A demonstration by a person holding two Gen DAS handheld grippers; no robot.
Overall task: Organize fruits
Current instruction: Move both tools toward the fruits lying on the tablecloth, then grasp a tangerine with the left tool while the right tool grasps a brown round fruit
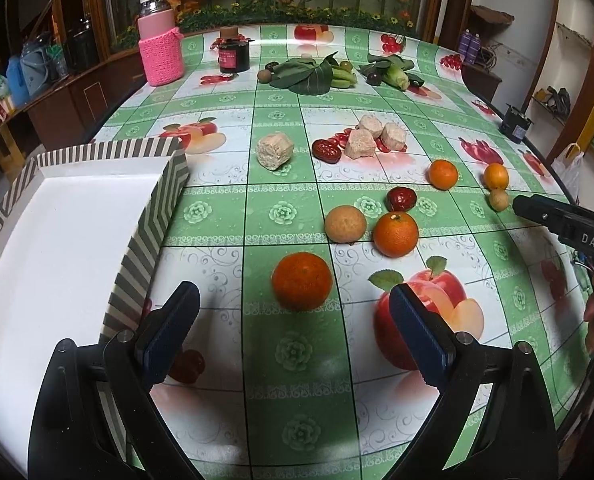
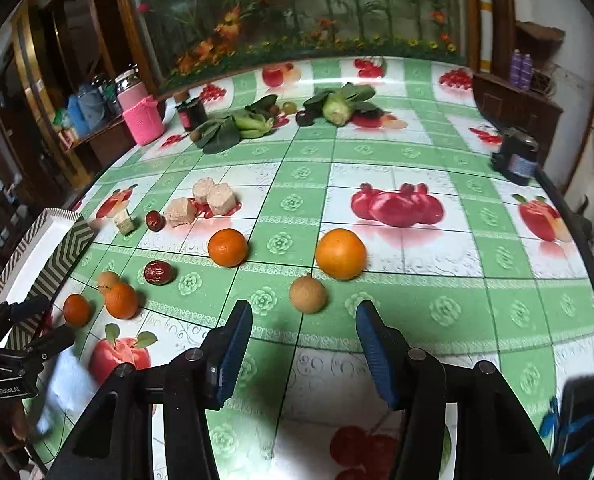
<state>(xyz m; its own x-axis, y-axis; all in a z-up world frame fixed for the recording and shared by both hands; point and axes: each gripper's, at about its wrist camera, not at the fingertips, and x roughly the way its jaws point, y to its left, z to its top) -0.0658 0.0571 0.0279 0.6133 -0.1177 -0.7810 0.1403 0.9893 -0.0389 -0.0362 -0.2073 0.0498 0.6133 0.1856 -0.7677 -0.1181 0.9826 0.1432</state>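
Observation:
My left gripper (image 1: pixel 295 300) is open and empty, its jaws either side of an orange (image 1: pixel 302 281) lying just ahead on the table. Beyond it sit a tan round fruit (image 1: pixel 345 224), another orange (image 1: pixel 395 234) and a red date (image 1: pixel 401 199). The striped box (image 1: pixel 153 220) with a white inside stands at the left. My right gripper (image 2: pixel 303 318) is open and empty just behind a tan round fruit (image 2: pixel 308 294). Two oranges (image 2: pixel 340 254) (image 2: pixel 227 247) lie further ahead. The left gripper shows at the left edge of the right wrist view (image 2: pixel 37 320).
Pale cake-like blocks (image 1: pixel 275 151) (image 2: pixel 217 198) and a red date (image 1: pixel 326 151) lie mid-table. Leafy greens (image 1: pixel 309 74), a dark jar (image 1: pixel 233 56) and a pink-sleeved flask (image 1: pixel 160 46) stand at the back. A dark container (image 2: pixel 517 160) sits near the right edge.

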